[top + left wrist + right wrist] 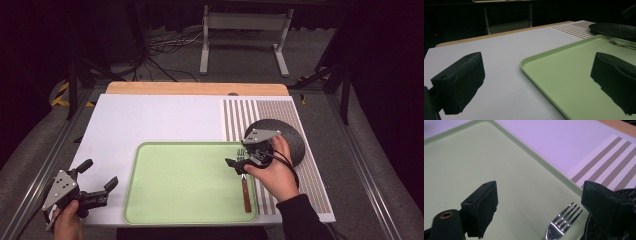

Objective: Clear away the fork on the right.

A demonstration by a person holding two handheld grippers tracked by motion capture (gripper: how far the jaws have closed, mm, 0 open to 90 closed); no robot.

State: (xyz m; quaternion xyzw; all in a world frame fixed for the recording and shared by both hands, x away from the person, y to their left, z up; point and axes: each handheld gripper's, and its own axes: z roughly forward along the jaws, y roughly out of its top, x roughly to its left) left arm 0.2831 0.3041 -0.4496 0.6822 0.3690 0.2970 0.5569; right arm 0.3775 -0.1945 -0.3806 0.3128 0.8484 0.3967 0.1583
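Pale green tray sat on the white worktop, near edge toward the person. Fork lay along the tray's right side, wooden handle toward the person, tines away. In the high view the tines were partly covered by the right gripper; the handle was cut off at the bottom of the right gripper view. Dark round plate rested on the striped mat just right of the tray, its near-left part hidden behind the right hand (texture hard to make out, low light).

Right gripper: jaws wide apart, held just above the fork tines, gripping nothing. Contact with the fork couldn't be confirmed.

Left gripper: at the worktop's near-left corner, jaws wide apart, empty, aimed toward the tray. Left hand cut off by the frame's bottom edge.
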